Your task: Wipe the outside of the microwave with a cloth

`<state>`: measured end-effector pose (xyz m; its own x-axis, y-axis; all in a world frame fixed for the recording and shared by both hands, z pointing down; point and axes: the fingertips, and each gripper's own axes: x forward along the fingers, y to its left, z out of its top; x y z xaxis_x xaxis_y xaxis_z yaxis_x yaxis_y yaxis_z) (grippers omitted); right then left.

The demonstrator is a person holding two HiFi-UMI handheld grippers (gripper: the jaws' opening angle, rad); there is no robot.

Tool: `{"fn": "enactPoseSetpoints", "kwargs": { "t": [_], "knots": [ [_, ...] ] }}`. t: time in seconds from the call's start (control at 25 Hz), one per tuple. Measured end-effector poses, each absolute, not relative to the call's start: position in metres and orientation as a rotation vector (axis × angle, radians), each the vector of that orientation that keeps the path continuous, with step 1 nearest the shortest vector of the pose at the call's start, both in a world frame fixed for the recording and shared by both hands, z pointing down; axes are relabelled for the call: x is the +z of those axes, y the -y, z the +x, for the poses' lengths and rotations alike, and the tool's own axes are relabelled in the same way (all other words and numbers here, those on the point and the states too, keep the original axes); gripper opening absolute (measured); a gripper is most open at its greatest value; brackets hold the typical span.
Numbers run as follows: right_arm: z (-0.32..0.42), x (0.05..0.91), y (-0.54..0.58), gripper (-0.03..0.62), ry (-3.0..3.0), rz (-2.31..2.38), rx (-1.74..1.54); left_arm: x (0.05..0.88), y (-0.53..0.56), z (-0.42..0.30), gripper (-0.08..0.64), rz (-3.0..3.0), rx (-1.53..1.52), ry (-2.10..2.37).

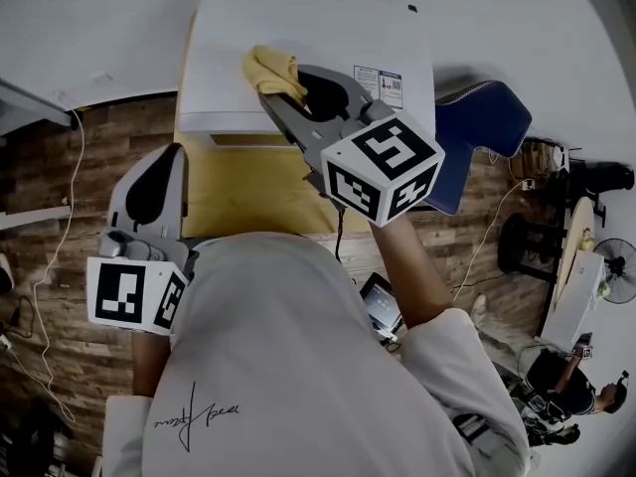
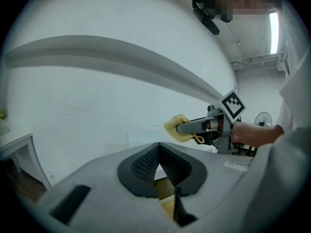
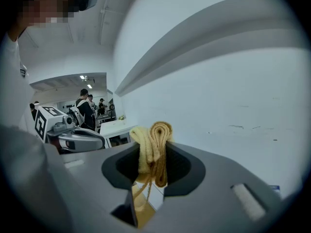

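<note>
Right gripper pinches the yellow cloth on the microwave top, near its front edge. Left gripper — closed, empty

Wood-plank floor, white wall, blue chair, standing fan, ceiling strip light.

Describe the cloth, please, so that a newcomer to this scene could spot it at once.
Find the white microwave on the wooden table; the cloth is bunched over its top, pinched in the right gripper. It is the only yellow, soft thing there, unlike the flat printed label beside it.
</note>
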<state>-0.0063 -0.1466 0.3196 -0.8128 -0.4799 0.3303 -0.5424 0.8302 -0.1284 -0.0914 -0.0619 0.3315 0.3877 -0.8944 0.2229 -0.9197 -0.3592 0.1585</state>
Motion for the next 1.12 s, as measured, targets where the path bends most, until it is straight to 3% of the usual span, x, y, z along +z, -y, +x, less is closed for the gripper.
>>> {"fn": "enactPoseSetpoints", "kwargs": {
  "t": [1.12],
  "knots": [
    [0.183, 0.350, 0.083, 0.118, 2.614, 1.195, 0.290, 0.336, 0.058, 0.002, -0.009, 2.482, 0.243, 1.545]
  ]
}}
